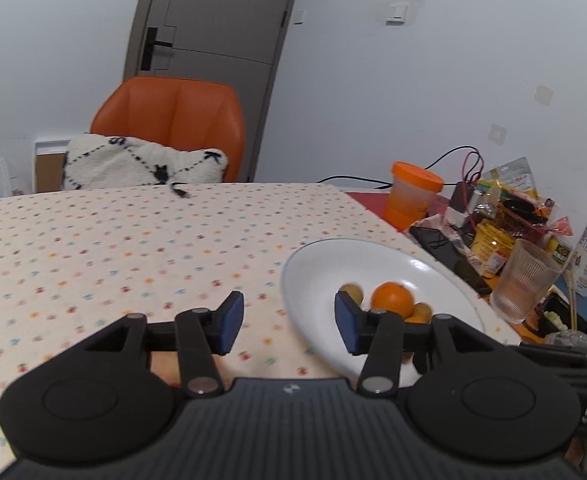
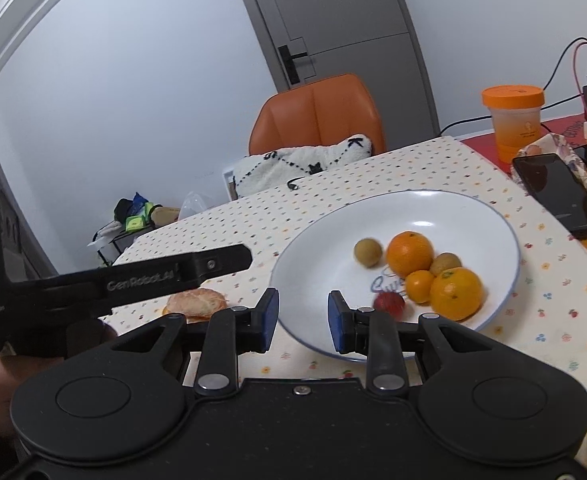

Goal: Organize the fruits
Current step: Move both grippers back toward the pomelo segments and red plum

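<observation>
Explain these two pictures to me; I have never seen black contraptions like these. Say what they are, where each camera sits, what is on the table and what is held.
They are handheld two-finger tools; a person holds one in each hand. Each picture comes from a camera on one tool, looking along its fingers. The left gripper and right gripper are both open and hold nothing. On the flower-dotted tablecloth stands a white plate with oranges, two small brownish fruits and a red fruit. A peeled orange lies beside the plate.
</observation>
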The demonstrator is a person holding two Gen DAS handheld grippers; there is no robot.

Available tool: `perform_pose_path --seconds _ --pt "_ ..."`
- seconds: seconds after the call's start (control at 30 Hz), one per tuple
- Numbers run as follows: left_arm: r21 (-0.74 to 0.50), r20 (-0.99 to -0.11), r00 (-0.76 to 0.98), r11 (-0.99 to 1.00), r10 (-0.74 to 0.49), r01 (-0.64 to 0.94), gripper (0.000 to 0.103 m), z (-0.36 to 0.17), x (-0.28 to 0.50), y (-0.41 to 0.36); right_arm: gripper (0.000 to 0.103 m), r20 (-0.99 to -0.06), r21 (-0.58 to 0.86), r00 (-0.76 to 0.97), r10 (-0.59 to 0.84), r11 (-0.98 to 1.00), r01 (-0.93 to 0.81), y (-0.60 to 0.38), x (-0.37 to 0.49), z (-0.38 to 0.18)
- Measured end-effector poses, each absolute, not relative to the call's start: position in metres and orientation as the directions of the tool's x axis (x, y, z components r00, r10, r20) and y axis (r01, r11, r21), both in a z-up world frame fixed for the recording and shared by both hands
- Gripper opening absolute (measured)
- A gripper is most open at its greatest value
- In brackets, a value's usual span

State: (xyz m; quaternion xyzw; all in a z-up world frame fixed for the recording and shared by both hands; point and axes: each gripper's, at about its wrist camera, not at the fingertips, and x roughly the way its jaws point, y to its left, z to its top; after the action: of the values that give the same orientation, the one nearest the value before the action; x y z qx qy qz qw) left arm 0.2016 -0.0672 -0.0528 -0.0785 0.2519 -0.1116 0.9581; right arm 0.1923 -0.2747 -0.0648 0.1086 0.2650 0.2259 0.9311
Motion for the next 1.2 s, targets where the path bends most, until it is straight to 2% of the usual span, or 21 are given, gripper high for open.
perform_pose_path --seconds 0.53,0.7,0.8,1.03,1.2 --pt "-0.191 -0.483 0.866 0.981 -0.127 0.037 0.068 -0.057 0.163 -0.007 0.04 -0.425 0.315 0.734 0.529 0.847 -0.428 -0.247 0.183 -0.057" --pt "-0.173 -0.478 0.875 0.985 -0.076 -0.01 0.076 -0.058 0.151 0.014 0.04 -0.423 0.31 0.71 0.564 0.826 -0.471 -0.232 0.179 -0.056" --pt "-0.157 -0.486 0.873 0.987 -0.053 -0.027 0.077 -0.063 0.146 0.022 0.041 -0.432 0.301 0.687 0.584 0.812 -0.5 -0.219 0.179 -0.058" --pt "-0.152 -0.497 0.866 0.988 -0.044 -0.037 0.077 -0.073 0.14 0.034 0.049 -0.466 0.297 0.649 0.602 0.797 -0.526 -0.197 0.188 -0.071" --pt "-0.151 -0.503 0.863 0.988 -0.045 -0.037 0.077 -0.079 0.137 0.041 0.06 -0.496 0.28 0.636 0.592 0.802 -0.528 -0.186 0.197 -0.081"
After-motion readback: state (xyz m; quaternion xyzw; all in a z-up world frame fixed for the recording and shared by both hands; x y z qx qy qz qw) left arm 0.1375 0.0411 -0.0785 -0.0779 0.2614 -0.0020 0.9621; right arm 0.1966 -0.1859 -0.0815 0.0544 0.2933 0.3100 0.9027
